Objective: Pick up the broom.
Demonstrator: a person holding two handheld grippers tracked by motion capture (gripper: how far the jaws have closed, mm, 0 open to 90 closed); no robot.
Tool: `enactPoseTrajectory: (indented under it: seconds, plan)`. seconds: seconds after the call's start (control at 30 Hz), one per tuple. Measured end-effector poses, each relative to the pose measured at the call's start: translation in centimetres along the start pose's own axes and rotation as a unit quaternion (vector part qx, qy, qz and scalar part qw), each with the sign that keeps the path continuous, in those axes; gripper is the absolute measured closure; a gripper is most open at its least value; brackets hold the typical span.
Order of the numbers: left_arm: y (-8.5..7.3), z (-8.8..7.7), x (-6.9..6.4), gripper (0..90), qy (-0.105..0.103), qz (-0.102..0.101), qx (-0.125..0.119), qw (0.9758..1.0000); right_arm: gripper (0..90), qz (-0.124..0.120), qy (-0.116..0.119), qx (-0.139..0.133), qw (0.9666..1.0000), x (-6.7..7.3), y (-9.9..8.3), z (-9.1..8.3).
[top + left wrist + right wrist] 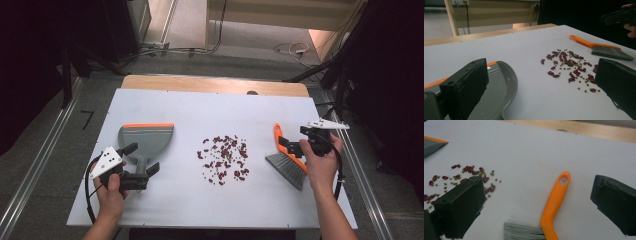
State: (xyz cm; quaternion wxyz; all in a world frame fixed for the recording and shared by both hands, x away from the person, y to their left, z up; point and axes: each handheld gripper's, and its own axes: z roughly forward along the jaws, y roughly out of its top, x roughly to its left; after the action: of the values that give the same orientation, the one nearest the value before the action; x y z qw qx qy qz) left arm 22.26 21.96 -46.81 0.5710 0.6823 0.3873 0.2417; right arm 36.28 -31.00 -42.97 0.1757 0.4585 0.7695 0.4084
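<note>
High view: both tongs gape, left tongs (142,162) straddling the dustpan (145,137) handle, right tongs (290,144) over the brush (286,161) handle. Close off-centre and your brush pivots toward 9 o'clock, scattering beans (224,157) across the bench (190,115).

The bottom edge is cutting off the orange-handled, grey-bristled hand brush (554,202); the black jaw is hiding some dark red beans (471,173).

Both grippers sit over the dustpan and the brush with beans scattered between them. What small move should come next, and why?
Probably close the right gripper on the brush handle: its jaws stand open on either side of the orange handle, which lies flat on the table. The left gripper is likewise open around the dustpan handle. The beans lie loose between them, unswept.
</note>
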Motion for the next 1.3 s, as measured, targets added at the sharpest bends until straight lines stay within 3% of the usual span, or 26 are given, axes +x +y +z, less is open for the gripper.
enactPoseTrajectory:
  seconds: [0.1,0.2,0.33,0.43,0.5,0.57,0.63,0.77,0.83,0.93,1.13,1.23,1.3]
  plan:
    - [0.0,0.1,-0.1,0.0,-0.002,0.002,0.0,1.0,10.9,0.011,-0.004,0.03,0.9995,-0.1,0.4,1.4]
    - [0.0,0.2,-0.2,0.0,-0.005,-0.002,0.001,1.0,32.0,0.034,-0.023,0.059,0.9974,-0.1,0.4,2.5]
    - [0.0,0.3,-0.4,0.0,-0.007,-0.001,0.001,1.0,42.4,0.046,-0.058,0.118,0.9902,0.0,0.4,3.9]
    - [0.0,0.3,-0.5,0.0,-0.008,0.001,0.003,1.0,49.8,0.064,-0.057,0.146,0.9856,-0.4,0.2,4.6]
    - [0.0,0.3,-0.5,0.0,-0.008,0.001,0.003,1.0,54.2,0.062,-0.065,0.167,0.9818,-0.3,0.0,4.8]
    - [0.0,0.3,-0.4,0.0,-0.01,0.0,0.003,0.9999,55.3,0.085,-0.063,0.182,0.9777,-0.1,0.0,5.0]
    - [0.0,0.3,-0.4,0.0,-0.012,-0.003,0.002,0.9999,55.3,0.087,-0.067,0.187,0.9761,0.1,-0.1,5.2]
    - [0.0,0.4,-0.6,0.0,-0.014,-0.001,0.005,0.9999,55.2,0.071,-0.103,0.196,0.9724,0.4,-0.3,5.7]
    - [0.0,0.4,-0.6,0.0,-0.014,0.001,0.006,0.9999,55.2,0.074,-0.105,0.204,0.9706,0.4,-0.4,6.0]
    - [0.0,0.4,-0.6,0.0,-0.013,0.0,0.005,0.9999,58.9,0.064,-0.125,0.217,0.966,0.6,-1.0,6.6]
    - [0.1,0.4,-0.8,0.0,-0.015,0.003,0.006,0.9999,62.7,0.085,-0.122,0.21,0.9662,0.2,-1.2,6.5]
    - [0.2,0.5,-1.1,0.0,-0.017,0.007,0.007,0.9998,69.0,0.095,-0.13,0.207,0.965,0.2,-1.2,6.4]
    - [0.2,0.5,-1.2,0.0,-0.017,0.008,0.008,0.9998,69.2,0.091,-0.128,0.206,0.9659,0.2,-1.3,6.4]
